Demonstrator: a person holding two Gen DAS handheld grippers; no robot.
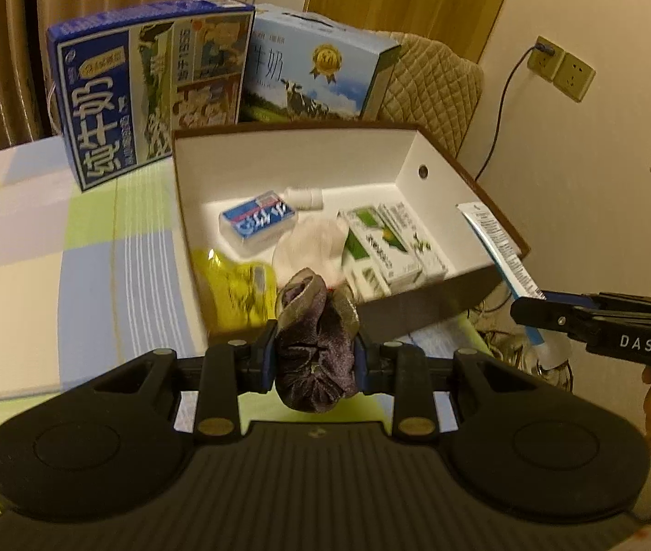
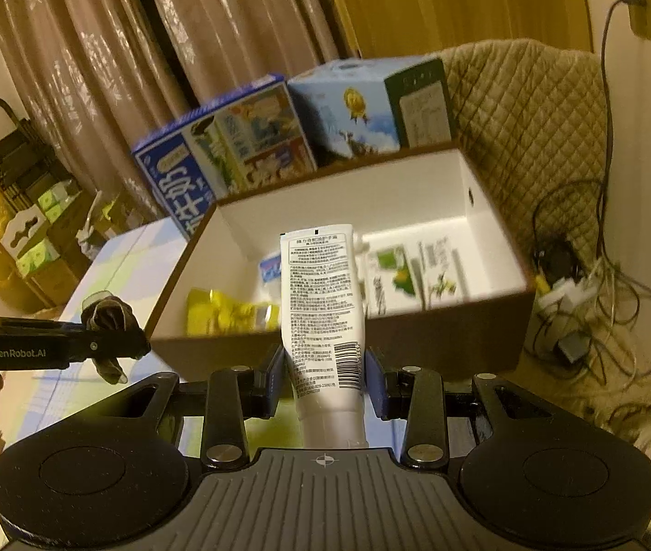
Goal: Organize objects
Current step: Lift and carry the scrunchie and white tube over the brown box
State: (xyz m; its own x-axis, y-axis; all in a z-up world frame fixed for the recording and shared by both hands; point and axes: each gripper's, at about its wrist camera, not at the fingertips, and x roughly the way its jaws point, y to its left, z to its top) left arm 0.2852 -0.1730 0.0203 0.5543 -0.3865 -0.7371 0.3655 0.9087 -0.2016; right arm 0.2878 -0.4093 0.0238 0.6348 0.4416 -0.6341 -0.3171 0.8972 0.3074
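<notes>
2 hand-held grippers are observed at the near side of an open box, brown outside and white inside, which rests on a checked cloth.

Left gripper: fingers are closed on a bunched dark purple fabric piece, held just short of the box's near wall. Right gripper: fingers are clamped on the lower body of a white tube, cap end toward the camera and crimped end pointing forward and up over the near wall. The tube's long axis is aligned with the fingers and directed into the box.

Box contents noted: a yellow packet, a blue-and-white pack, a small white bottle, a pale cloth and green-and-white cartons. 2 milk cartons stand behind the box.

Judgement: both items lie directly ahead of the opening, left item toward the box's left front, tube toward its right. The tube tip is already above the rim, so the right hand is judged nearer to release. The free floor at the far right of the box appears the likeliest drop spot.
</notes>
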